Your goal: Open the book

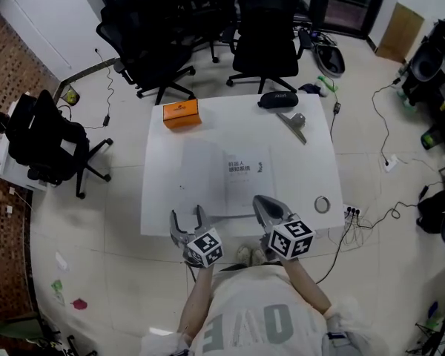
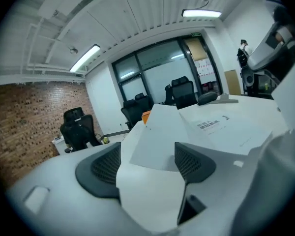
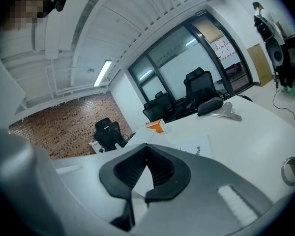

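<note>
The white book [image 1: 226, 178] lies open in the middle of the white table [image 1: 311, 162], with a plain leaf on the left and a printed page [image 2: 214, 127] on the right. My left gripper [image 1: 187, 215] is at the book's near left corner with its jaws wide open. In the left gripper view a white leaf [image 2: 155, 141] stands between the pads [image 2: 105, 166] and neither pad touches it. My right gripper [image 1: 261, 201] rests at the book's near right corner. It is shut [image 3: 146, 173], with a thin white edge of the book pinched between the pads.
An orange box [image 1: 181, 114] sits at the table's far left. A black case [image 1: 277, 99] and a metal clip [image 1: 295, 124] lie at the far right. A tape roll [image 1: 322, 205] lies near the right front corner. Black office chairs [image 1: 263, 28] stand behind the table.
</note>
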